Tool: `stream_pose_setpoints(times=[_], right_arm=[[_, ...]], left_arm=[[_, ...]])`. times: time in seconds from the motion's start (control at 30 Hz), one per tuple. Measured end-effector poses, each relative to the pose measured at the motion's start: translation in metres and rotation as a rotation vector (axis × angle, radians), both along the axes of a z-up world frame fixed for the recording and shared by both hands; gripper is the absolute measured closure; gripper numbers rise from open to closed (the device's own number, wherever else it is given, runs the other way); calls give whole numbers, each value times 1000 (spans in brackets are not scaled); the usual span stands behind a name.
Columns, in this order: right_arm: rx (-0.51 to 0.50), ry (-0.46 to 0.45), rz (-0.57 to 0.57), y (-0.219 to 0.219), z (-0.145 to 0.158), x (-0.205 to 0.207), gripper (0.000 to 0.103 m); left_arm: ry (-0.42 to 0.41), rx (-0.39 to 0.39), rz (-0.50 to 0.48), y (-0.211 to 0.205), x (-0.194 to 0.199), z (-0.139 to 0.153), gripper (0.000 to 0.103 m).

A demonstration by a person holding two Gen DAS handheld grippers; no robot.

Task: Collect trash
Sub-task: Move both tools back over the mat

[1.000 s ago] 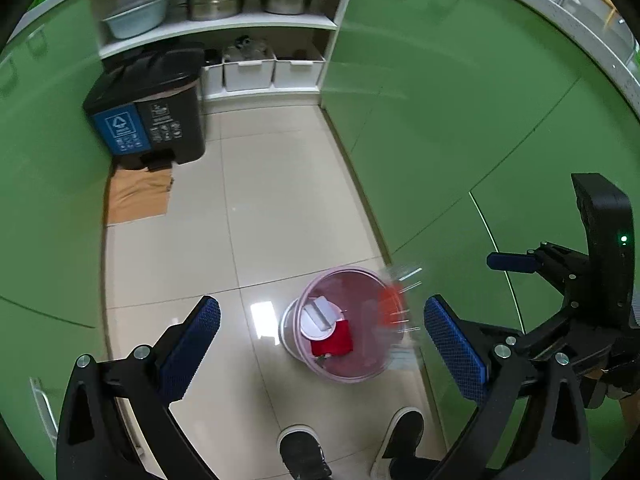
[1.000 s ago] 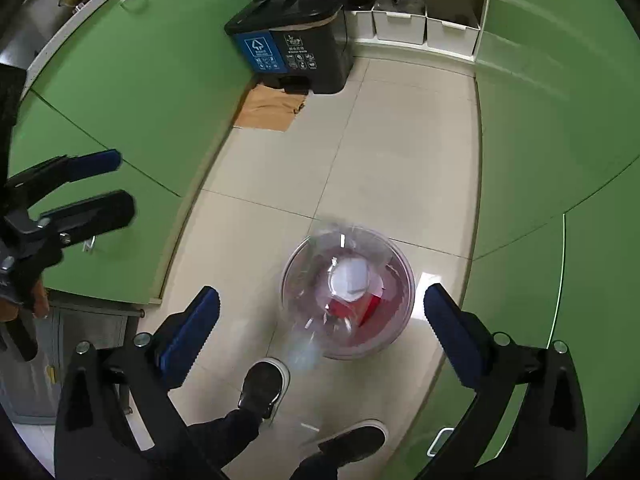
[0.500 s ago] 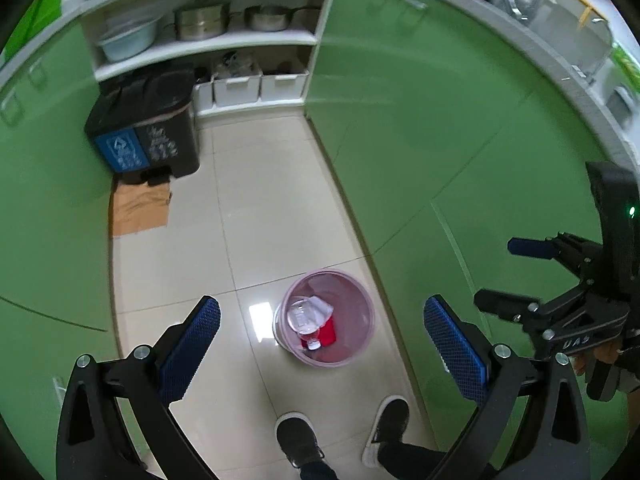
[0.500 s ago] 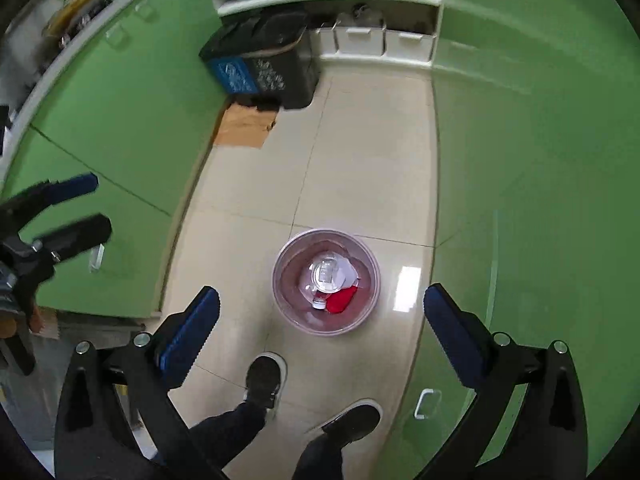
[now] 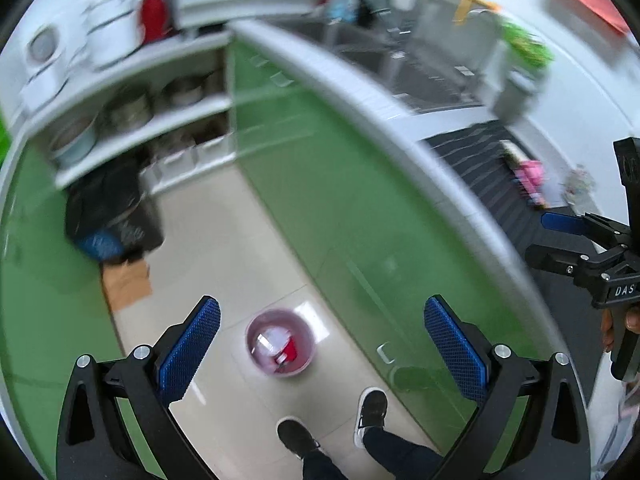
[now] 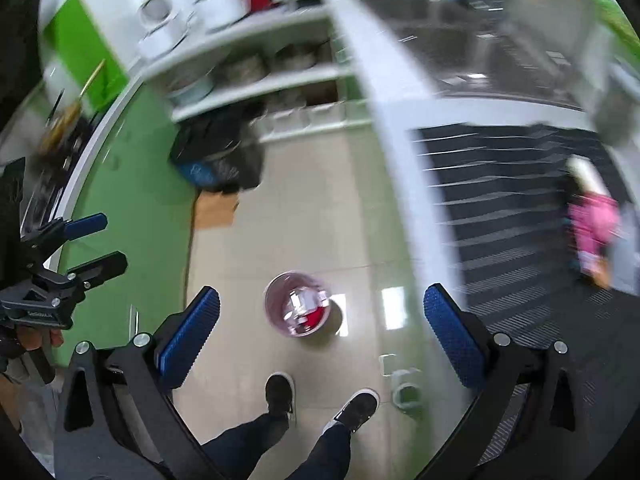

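A small pink waste bin (image 5: 279,348) stands on the tiled floor far below, holding a clear bottle, white paper and something red; it also shows in the right wrist view (image 6: 298,305). My left gripper (image 5: 322,346) is open and empty, high above the bin. My right gripper (image 6: 320,338) is open and empty, also high above it. On the dark ribbed mat of the counter lies a pink item (image 6: 592,226), blurred; it also shows in the left wrist view (image 5: 530,176). Each gripper shows in the other's view, the right one (image 5: 560,240) and the left one (image 6: 94,242).
Green cabinets (image 5: 340,184) line both sides of the floor aisle. A black recycling bin (image 6: 218,156) and a flat cardboard piece (image 6: 216,208) sit at the far end below shelves with pots. The white counter edge (image 6: 400,120) runs on the right. The person's shoes (image 6: 320,400) stand near the pink bin.
Both grippers have risen well above the floor and tilted up; the pink bin looks smaller and the countertop with the mat and pink item has come into view. Views are motion-blurred.
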State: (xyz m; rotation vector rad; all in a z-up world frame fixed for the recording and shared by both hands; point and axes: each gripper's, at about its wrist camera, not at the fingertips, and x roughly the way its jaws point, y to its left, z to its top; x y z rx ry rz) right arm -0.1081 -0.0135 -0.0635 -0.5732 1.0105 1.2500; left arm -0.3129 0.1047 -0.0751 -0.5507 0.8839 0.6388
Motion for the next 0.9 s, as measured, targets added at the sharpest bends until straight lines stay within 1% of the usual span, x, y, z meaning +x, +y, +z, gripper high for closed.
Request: stream_pose_setpoints(times=[0.13, 0.2, 0.33, 0.47, 0.63, 0.9], right_arm=[[37, -18, -151, -54, 27, 56, 3], [41, -21, -203, -74, 30, 78, 3], [50, -34, -303, -123, 34, 125, 3], [53, -43, -343, -150, 35, 161, 3], [39, -39, -365, -164, 29, 196, 3], [31, -7, -426, -169, 19, 231, 3]], left_arm=[[-31, 46, -125, -18, 54, 33, 5], [-46, 59, -186, -31, 86, 44, 5], [-63, 74, -286, -52, 144, 57, 5], [-71, 74, -358, -70, 199, 60, 5], [-65, 69, -413, -83, 248, 59, 5], [-23, 54, -537, -88, 333, 48, 5]])
